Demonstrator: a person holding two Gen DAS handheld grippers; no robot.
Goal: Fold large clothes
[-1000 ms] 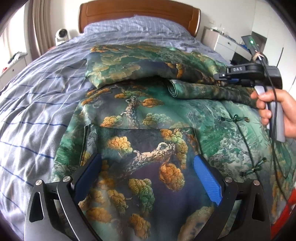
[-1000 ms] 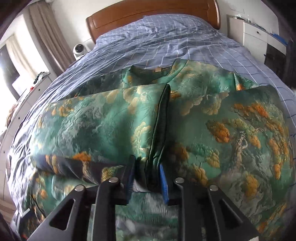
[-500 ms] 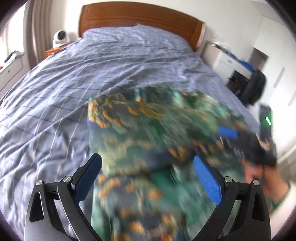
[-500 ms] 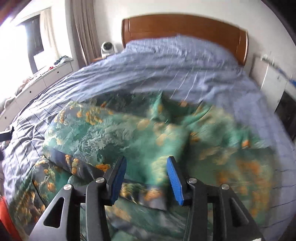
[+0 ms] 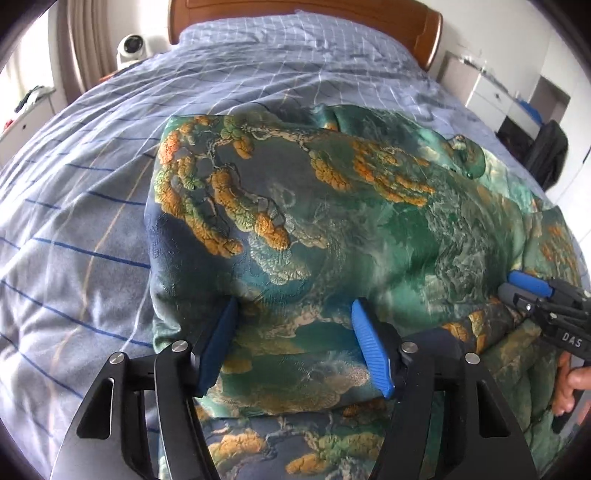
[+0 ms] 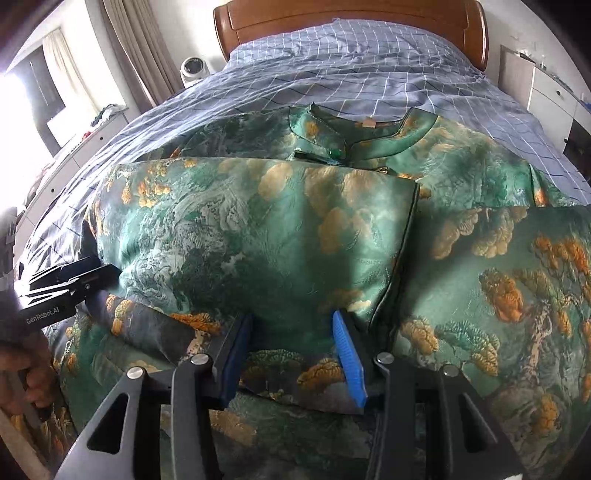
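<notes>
1. Left gripper point(image 5: 295, 345), nearest to you in the left wrist view: 2 blue pads set about half wide and closing. The near edge of the folded cloth lies between them; the pads look to stand clear of the fabric on both sides, so nothing is pinched yet.

2. Right gripper point(image 6: 291, 354): its 2 blue pads stand fairly narrow, straddling the near edge of the folded flap. Whether they press the cloth you cannot tell from this angle; a gap seems to show on each side. In the left wrist view the same tool enters from the right edge, with your hand point(image 5: 569, 384) on its handle.

3. Garment point(image 5: 332, 229): 1 large green brocade robe with orange pine clusters, spread on the bed. Its lower part is doubled up over the body, forming a thick flap. In the right wrist view the stand collar point(image 6: 354, 136) with a green button lies beyond the flap, uncovered, and a dark piped edge runs down the flap's right side.

4. Bed point(image 5: 74, 221): blue checked cover beneath the garment, wooden headboard point(image 6: 351, 18) at the far end. A small white camera point(image 5: 131, 48) sits beside it, drawers to either side.

5. Step in hand, judged: 1 fold laid, both tools taking hold of its near edge. Next move calls for both pairs of pads to close on the full thickness together, then carry the edge level toward the collar without letting the slippery layers slide.
</notes>
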